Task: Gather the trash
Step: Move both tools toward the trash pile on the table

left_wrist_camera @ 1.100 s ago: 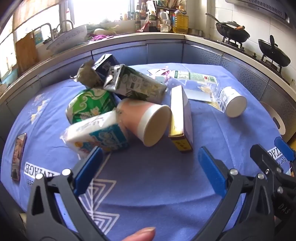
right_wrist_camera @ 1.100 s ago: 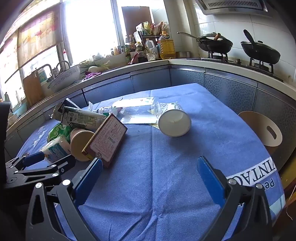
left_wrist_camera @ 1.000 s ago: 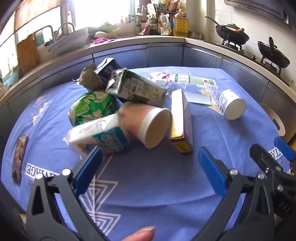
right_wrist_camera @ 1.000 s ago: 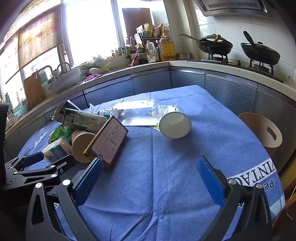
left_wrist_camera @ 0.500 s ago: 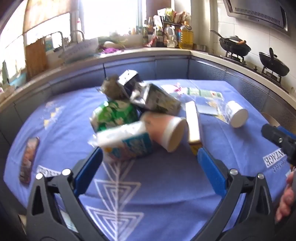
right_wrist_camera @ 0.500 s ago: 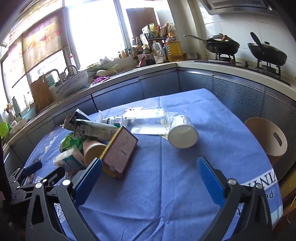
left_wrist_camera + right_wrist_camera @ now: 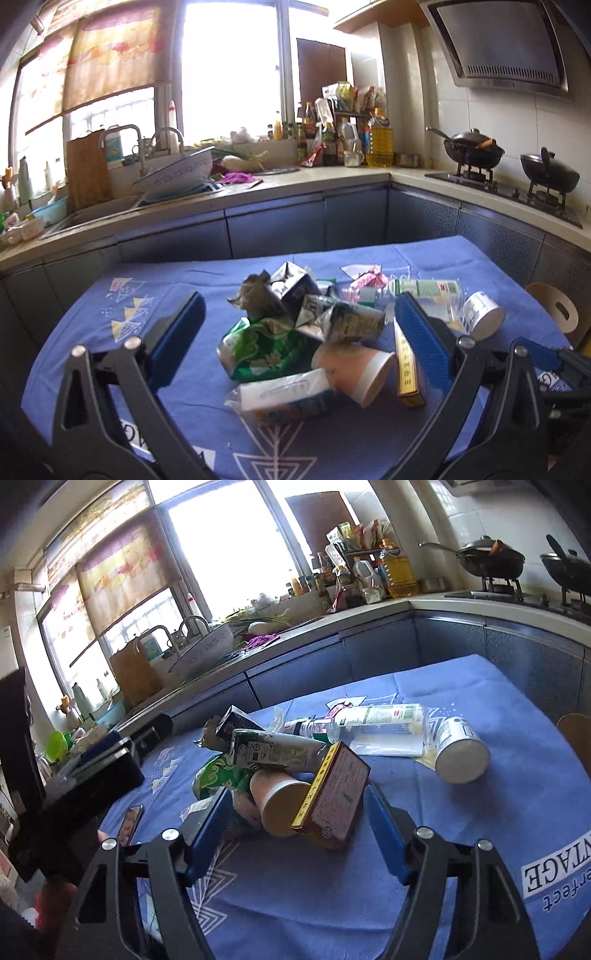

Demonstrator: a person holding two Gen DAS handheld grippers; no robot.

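Closing my right gripper point(image 7: 299, 823) around nothing yet, my left gripper point(image 7: 295, 343) spread wide and empty, I face the trash pile point(image 7: 306, 339) mid-table — the leaning flat box point(image 7: 338, 797) could topple — nudged by a finger.

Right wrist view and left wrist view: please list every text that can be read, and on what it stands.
"NTAGE", cut off by the frame: white patch on the blue tablecloth.
"erfect", also cut off: same patch, below it.
Flat box: printed lines, too small to read.
Milk carton: label too small.
Long clear packet: label too small.
White cup: print blurred.
Left wrist view: nothing readable.
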